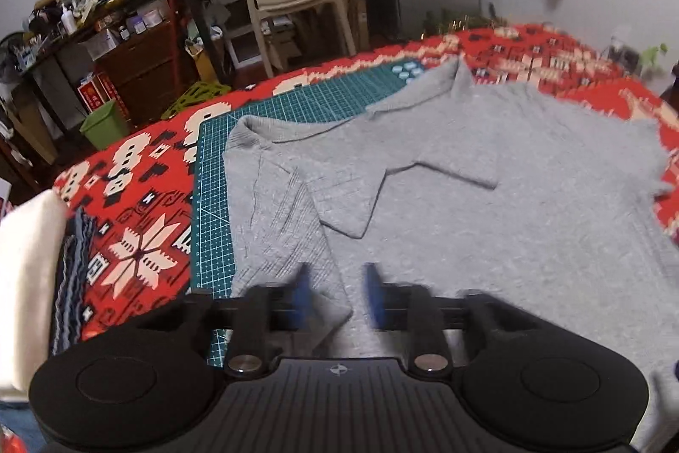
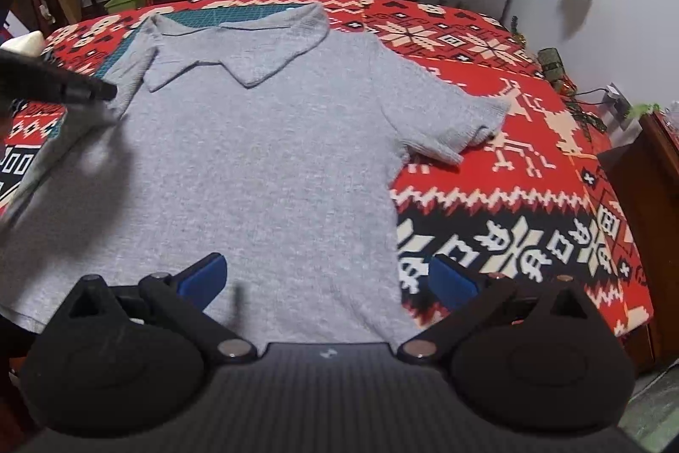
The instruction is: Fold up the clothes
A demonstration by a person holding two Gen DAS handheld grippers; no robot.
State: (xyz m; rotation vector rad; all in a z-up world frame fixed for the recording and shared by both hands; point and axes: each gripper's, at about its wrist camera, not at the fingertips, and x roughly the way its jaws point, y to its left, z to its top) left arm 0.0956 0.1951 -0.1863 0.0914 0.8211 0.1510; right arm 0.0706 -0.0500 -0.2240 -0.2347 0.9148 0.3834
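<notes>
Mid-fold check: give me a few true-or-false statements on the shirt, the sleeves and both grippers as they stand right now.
1. The shirt lies collar away from the cameras. True.
2. The right gripper is shut on the hem. False: its fingers stand wide apart, holding nothing.
3. The right sleeve lies spread out on the red blanket. True.
4. The left sleeve is spread out just like the right one. False: it is folded in over the shirt body.
5. The left gripper is open. True: a gap shows between its blurred blue fingers.
6. The shirt is red. False: it is grey.
</notes>
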